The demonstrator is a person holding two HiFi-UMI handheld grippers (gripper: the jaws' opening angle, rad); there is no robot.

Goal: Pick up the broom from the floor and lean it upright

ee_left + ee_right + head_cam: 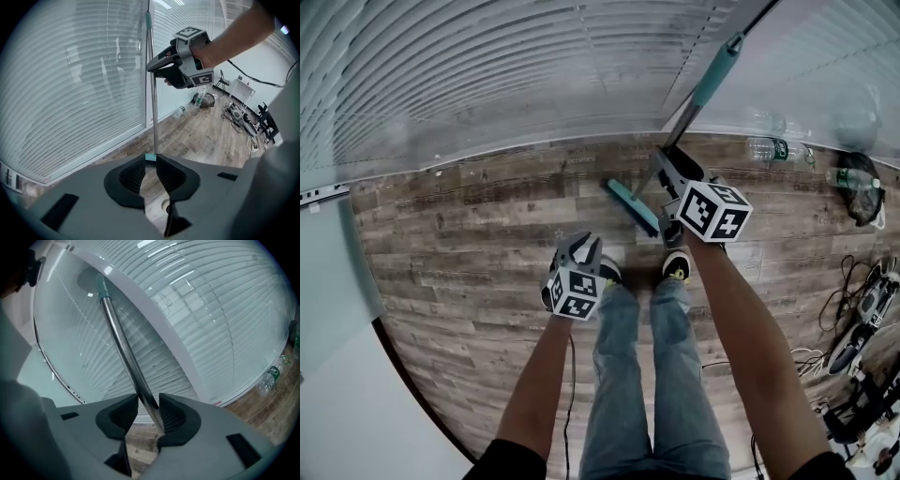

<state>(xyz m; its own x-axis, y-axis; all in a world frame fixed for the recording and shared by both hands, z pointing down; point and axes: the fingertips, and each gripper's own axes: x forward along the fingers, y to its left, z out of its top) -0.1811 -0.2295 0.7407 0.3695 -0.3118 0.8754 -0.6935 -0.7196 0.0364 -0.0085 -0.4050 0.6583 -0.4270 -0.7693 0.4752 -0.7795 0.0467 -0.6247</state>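
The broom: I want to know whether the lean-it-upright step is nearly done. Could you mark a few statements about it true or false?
1. The broom head rests on the wooden floor. True.
2. The handle lies flat on the floor. False: it rises steeply, leaning toward the window blinds.
3. The handle runs between the right gripper's jaws. True.
4. The left gripper grips the handle too. False: its jaws are slightly apart with nothing between them, and it is well away from the handle.
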